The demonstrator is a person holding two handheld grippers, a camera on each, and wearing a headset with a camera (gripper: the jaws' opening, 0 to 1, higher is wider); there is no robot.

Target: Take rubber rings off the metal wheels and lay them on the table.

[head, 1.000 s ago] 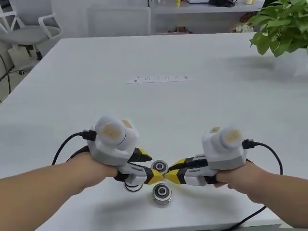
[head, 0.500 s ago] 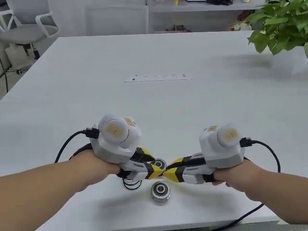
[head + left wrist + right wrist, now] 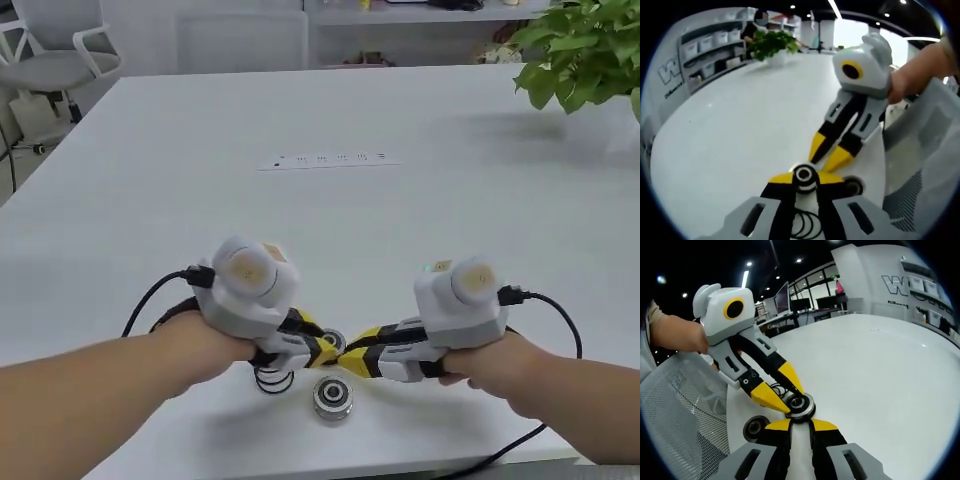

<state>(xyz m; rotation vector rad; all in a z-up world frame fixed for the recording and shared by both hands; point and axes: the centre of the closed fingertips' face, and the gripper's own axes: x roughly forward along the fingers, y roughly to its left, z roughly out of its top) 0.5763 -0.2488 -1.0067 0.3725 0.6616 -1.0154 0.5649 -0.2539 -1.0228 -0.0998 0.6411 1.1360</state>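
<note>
Left gripper [image 3: 803, 179] was clamped across the metal wheel [image 3: 800, 405], held between its tips. Right gripper [image 3: 800, 424] stood near-closed at the rim; grip unconfirmed. Rubber ring [image 3: 812, 403] judged soft, stretchy: pinch its edge.

One wheel [image 3: 332, 343] behind another wheel [image 3: 333, 397] on the table [image 3: 400, 220], rings [image 3: 272, 380] left

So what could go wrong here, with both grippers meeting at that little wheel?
The wheel is tiny and pinched only at the left gripper's tips, with the right gripper's tips at its rim; it might slip out and roll away. The second wheel and the loose rubber rings lie right under the grippers, near the table's front edge, so a sudden jerk could knock them off.
</note>
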